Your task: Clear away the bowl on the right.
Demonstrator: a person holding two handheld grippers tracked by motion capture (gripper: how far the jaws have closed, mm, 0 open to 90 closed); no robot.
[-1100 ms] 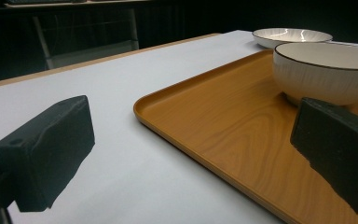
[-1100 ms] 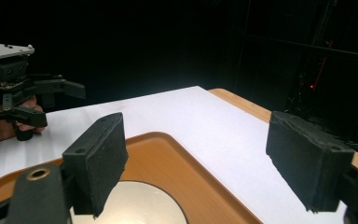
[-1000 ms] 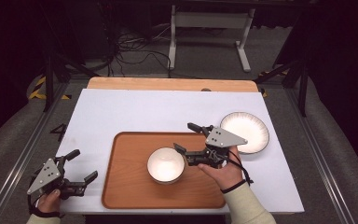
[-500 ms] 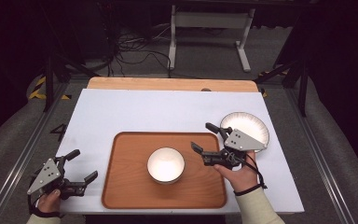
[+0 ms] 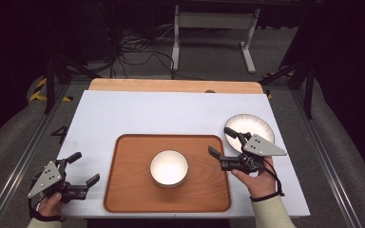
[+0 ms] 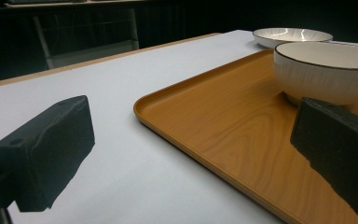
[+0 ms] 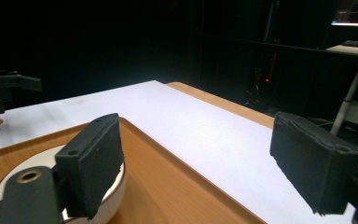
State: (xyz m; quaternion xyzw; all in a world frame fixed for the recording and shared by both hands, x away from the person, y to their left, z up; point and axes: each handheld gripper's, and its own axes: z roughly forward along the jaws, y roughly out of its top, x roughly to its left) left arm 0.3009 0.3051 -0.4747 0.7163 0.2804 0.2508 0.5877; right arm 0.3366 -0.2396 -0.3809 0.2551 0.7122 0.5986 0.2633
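Right gripper (image 5: 224, 145), jaws wide and just opened further, empty, has withdrawn toward three o'clock from the white ceramic bowl (image 5: 169, 167), leaving it released on the brown wooden tray (image 5: 123, 190).

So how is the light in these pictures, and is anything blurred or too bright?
High view: the table is well lit, the room behind is dark, and the bowl and plate glare white. Left gripper view: the near black pads are soft, and the bowl's rim is sharp. Right gripper view: the background is almost black, and the tray is slightly blurred.
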